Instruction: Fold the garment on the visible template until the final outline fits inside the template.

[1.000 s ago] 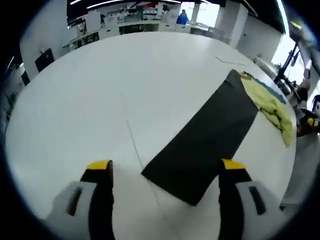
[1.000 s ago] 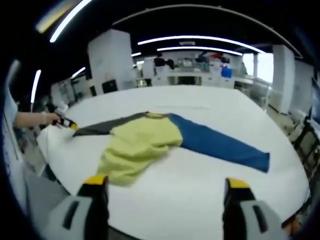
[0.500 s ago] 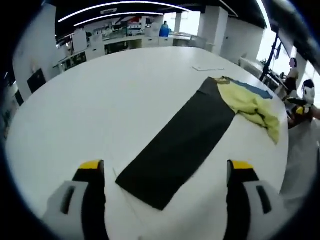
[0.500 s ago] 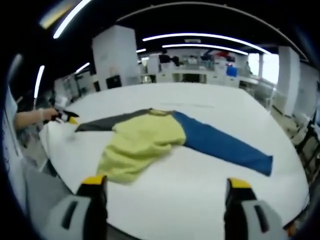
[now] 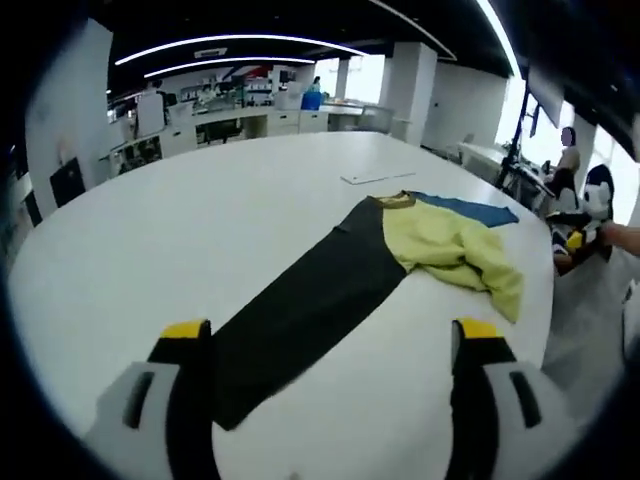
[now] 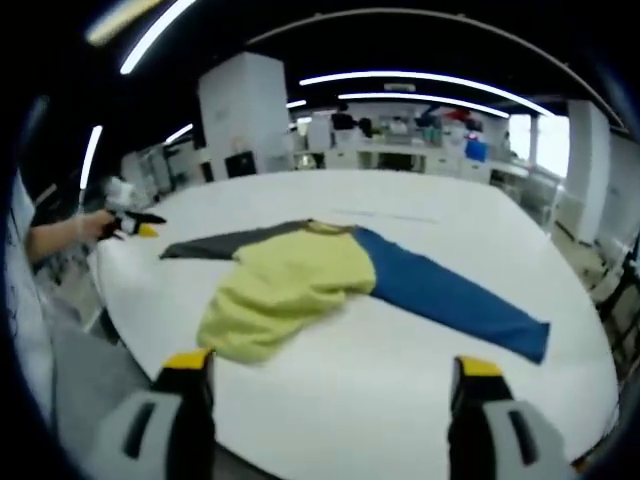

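White tabletop (image 5: 180,210) spreads under ceiling light strips, with desks and pillars behind. Since the earlier pictures the left gripper view has swung and dropped, so the garment's (image 6: 300,285) dark sleeve (image 5: 300,305) now runs down toward the left tool (image 5: 330,345); the right gripper view has hardly changed. One garment lies flat on the tabletop: one yellow body (image 6: 275,295), one dark sleeve, one blue sleeve (image 6: 450,300). Two tools, both with jaws spread wide and gripping nothing; the right tool (image 6: 330,375) hangs over the tabletop's near edge. The left tool also shows, held in a hand (image 6: 85,228), just beyond the dark sleeve's end.
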The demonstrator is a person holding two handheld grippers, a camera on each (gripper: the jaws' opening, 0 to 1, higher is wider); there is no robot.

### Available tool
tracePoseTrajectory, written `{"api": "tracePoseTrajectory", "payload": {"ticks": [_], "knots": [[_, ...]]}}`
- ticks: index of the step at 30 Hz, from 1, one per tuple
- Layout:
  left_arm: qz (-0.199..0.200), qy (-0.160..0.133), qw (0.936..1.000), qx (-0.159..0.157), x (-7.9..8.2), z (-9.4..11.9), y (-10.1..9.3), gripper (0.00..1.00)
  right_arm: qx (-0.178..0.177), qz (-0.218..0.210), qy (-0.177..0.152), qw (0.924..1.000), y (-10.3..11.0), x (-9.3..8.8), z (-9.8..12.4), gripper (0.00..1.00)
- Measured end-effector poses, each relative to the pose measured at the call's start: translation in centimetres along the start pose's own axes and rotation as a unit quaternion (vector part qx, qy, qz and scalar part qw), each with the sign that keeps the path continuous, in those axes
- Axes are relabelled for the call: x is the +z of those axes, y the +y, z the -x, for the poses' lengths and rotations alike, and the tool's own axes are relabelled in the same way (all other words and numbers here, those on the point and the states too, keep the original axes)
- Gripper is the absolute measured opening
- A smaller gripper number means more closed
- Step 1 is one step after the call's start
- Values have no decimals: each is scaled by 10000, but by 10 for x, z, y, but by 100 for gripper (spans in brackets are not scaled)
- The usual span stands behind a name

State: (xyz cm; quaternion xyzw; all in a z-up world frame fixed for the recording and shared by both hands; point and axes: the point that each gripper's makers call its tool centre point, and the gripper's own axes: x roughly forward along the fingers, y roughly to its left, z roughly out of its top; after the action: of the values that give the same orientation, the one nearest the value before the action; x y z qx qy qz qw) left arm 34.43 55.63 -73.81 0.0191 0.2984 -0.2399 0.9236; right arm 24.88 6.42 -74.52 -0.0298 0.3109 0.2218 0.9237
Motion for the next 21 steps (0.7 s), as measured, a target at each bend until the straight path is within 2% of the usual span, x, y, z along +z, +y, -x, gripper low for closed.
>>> {"api": "tracePoseTrajectory", "payload": {"ticks": [4, 6, 10, 12, 15, 21], "knots": [[-89, -15, 9999, 60, 2, 7, -29, 94, 54, -64, -153, 9998, -9, 4, 5, 99], [47, -98, 9999, 19, 4, 8, -43, 95, 94, -142, -231, 9996, -12, 6, 8, 99], [46, -139, 9999, 85, 2, 12, -60, 91, 188, -19, -193, 9996, -17, 4, 13, 99], [46, -249, 9996, 85, 4, 14, -73, 90, 228, -26, -202, 9995, -18, 5, 18, 99], [187, -361, 9990, 181, 3, 15, -80, 84, 278, -23, -234, 9993, -23, 6, 23, 99], [413, -530, 9975, 215, 3, 18, -107, 86, 363, 54, -246, 9990, -31, 3, 34, 99]]}}
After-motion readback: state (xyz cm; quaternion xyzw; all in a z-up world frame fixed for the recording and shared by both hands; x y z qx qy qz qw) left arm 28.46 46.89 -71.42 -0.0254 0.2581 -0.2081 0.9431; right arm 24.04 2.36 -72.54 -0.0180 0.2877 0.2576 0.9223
